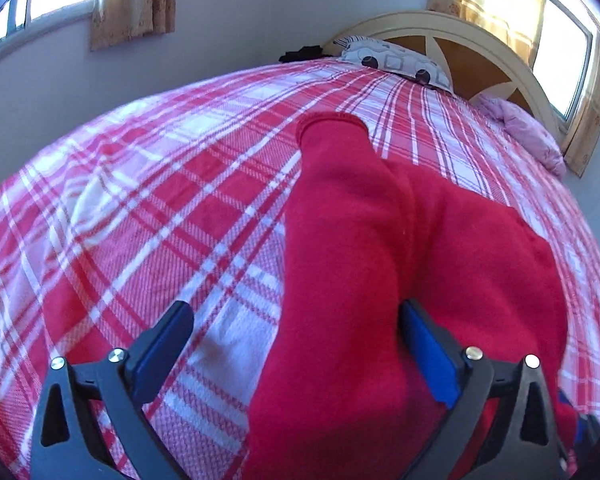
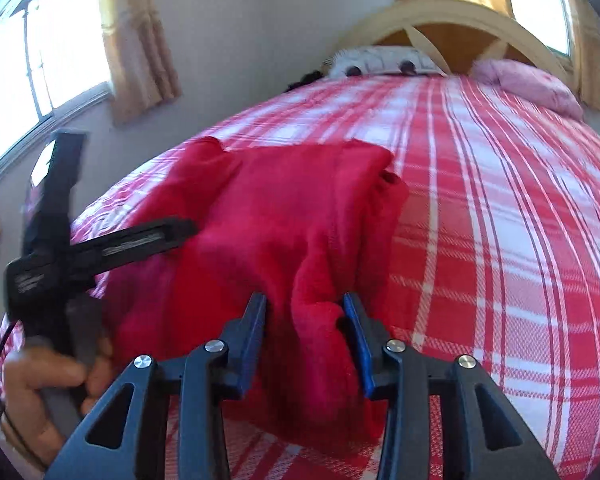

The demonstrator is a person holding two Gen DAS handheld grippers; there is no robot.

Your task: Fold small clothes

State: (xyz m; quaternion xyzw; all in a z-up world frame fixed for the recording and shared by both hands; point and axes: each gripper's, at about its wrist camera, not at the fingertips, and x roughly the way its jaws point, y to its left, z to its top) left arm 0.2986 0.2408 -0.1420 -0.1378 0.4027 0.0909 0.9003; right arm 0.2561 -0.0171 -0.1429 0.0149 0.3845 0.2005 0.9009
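A red fleece garment (image 1: pixel 360 260) lies on the red-and-white plaid bedspread (image 1: pixel 140 200), one long part ending in a cuff toward the headboard. My left gripper (image 1: pixel 296 324) stands wide open low over the garment's near end. Its right pad rests against the fabric and its left pad is over the bare bedspread. In the right wrist view the garment (image 2: pixel 284 200) lies folded over, and my right gripper (image 2: pixel 306 316) is shut on a raised bunch of its near edge. A hand (image 2: pixel 40 384) holds the left gripper (image 2: pixel 128 188) at the garment's left side, jaws spread.
A patterned pillow (image 1: pixel 396 60) and a crumpled pink cloth (image 1: pixel 528 136) lie by the curved headboard (image 1: pixel 460 32). A small dark object (image 1: pixel 300 54) sits at the bed's far edge by the wall. Curtained windows flank the bed. Bare bedspread (image 2: pixel 500 240) stretches right of the garment.
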